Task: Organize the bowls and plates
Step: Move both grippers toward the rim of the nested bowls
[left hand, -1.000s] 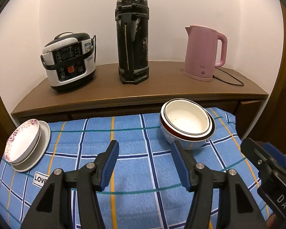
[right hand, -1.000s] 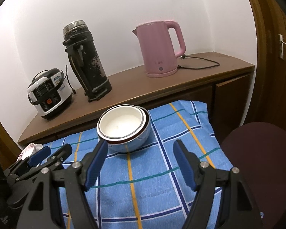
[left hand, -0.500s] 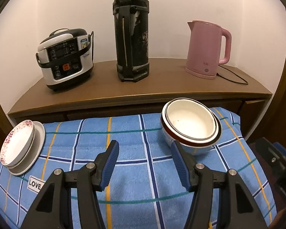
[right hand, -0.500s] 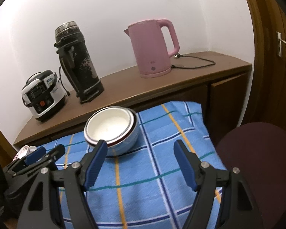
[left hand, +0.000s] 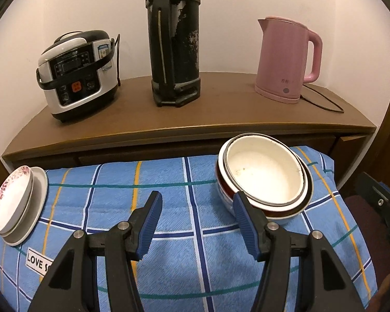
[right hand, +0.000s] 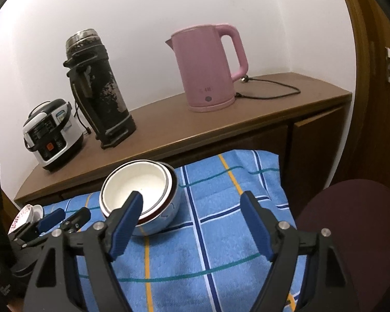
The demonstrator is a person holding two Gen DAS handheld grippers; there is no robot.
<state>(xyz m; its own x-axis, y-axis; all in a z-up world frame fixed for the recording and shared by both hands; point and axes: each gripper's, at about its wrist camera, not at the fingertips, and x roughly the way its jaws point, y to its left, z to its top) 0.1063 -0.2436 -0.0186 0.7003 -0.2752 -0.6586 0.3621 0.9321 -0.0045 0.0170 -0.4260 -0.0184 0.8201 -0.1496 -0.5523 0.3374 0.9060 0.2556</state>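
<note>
- On the blue checked cloth sits a nested stack of bowls, white inside with a dark red rim band below, toward the right rear of the cloth, close to the wooden sideboard.
- At the cloth's left edge lies a stack of plates, the top one with a floral rim, well apart from the bowls.
- Left gripper: jaws parted, nothing between the blue pads; its right finger stands just in front of the bowls' near left side; contact cannot be confirmed.
- Right gripper: jaws apart and lately widening further, nothing between them; in the right wrist view its left finger overlaps the bowls' near rim, the rest of the gap over bare cloth.
- Sideboard holds, left to right, a rice cooker, a tall black flask and a pink kettle with its cord trailing right.
- A dark maroon seat sits beyond the cloth's right edge.
</note>
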